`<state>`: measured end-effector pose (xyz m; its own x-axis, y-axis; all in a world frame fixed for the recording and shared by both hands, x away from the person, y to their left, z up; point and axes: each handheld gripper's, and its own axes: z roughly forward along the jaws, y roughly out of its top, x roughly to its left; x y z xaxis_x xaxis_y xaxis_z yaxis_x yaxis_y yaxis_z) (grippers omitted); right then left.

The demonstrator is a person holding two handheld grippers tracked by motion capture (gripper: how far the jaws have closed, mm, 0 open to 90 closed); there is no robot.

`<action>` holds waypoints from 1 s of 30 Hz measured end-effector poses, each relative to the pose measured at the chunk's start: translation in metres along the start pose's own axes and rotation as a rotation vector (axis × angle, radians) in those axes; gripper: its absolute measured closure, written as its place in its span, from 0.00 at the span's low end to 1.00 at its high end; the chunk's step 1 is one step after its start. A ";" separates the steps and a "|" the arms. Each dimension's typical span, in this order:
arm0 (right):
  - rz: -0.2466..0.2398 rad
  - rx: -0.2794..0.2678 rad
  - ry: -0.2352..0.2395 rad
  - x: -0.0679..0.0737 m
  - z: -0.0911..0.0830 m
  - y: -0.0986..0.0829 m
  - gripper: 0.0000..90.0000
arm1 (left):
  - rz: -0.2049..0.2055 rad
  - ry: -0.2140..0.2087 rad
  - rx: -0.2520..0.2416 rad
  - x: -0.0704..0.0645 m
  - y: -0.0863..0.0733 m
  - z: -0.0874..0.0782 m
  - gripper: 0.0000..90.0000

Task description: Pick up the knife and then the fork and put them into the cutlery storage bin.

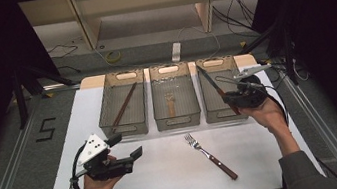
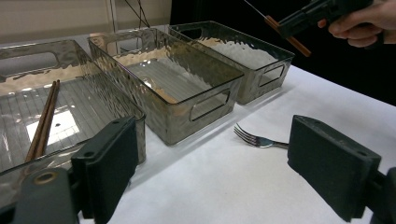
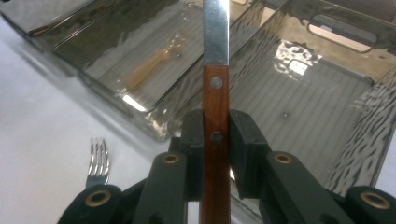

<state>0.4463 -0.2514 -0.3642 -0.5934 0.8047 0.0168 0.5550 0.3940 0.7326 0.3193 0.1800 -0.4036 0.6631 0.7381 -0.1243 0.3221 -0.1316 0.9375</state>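
White worktop (image 1: pixel 168 175), three clear bins at the far edge: your right gripper (image 3: pixel 215 135), clamped on the wooden-handled knife (image 3: pixel 215 93), hovers over the right bin (image 1: pixel 223 111)—lower it flat, blade lengthwise, before releasing; left gripper (image 1: pixel 126 149) idles open.

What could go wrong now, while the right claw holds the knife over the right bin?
The right claw grips the knife only by its narrow wooden handle, so it might swivel or slip. Its blade hangs over the right bin and could strike the wall. The fork still lies outside, near both hands.
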 end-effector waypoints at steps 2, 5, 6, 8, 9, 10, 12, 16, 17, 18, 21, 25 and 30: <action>0.005 -0.002 -0.007 -0.001 0.001 0.005 0.86 | -0.006 -0.002 -0.001 0.000 0.000 0.000 0.18; 0.017 0.000 -0.018 -0.003 0.006 0.012 0.86 | -0.010 -0.001 -0.004 0.000 0.000 0.000 0.18; 0.023 0.003 -0.023 -0.004 0.008 0.013 0.86 | -0.008 -0.001 -0.004 0.000 0.000 0.000 0.18; 0.038 0.006 -0.028 -0.008 0.012 0.016 0.86 | -0.006 -0.002 0.000 0.000 0.000 0.000 0.18; 0.048 0.006 -0.029 -0.010 0.014 0.017 0.86 | -0.006 -0.003 0.000 0.000 0.000 0.000 0.18; 0.057 0.009 -0.028 -0.011 0.016 0.018 0.86 | -0.007 -0.003 0.000 0.001 0.000 0.000 0.18; 0.073 0.015 -0.037 -0.013 0.020 0.020 0.86 | -0.009 -0.002 -0.003 0.001 0.000 0.000 0.18; 0.095 0.030 -0.055 -0.017 0.027 0.021 0.86 | -0.007 -0.001 -0.004 0.001 0.000 -0.001 0.18; 0.100 0.032 -0.060 -0.018 0.029 0.021 0.86 | -0.006 -0.001 -0.003 0.001 0.000 0.000 0.18; 0.106 0.037 -0.067 -0.020 0.030 0.021 0.86 | -0.006 -0.001 -0.003 0.001 0.000 0.000 0.18; 0.124 0.059 -0.096 -0.024 0.035 0.020 0.86 | -0.009 0.000 -0.003 0.001 0.000 0.000 0.18; 0.155 0.072 -0.109 -0.031 0.040 0.017 0.86 | -0.010 0.003 -0.008 0.001 0.000 -0.001 0.18; 0.167 0.087 -0.112 -0.032 0.047 0.017 0.86 | -0.007 0.001 -0.004 0.001 0.000 -0.001 0.18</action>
<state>0.5020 -0.2501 -0.3842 -0.4230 0.9045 0.0542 0.6916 0.2836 0.6642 0.3194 0.1808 -0.4034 0.6605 0.7394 -0.1303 0.3239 -0.1241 0.9379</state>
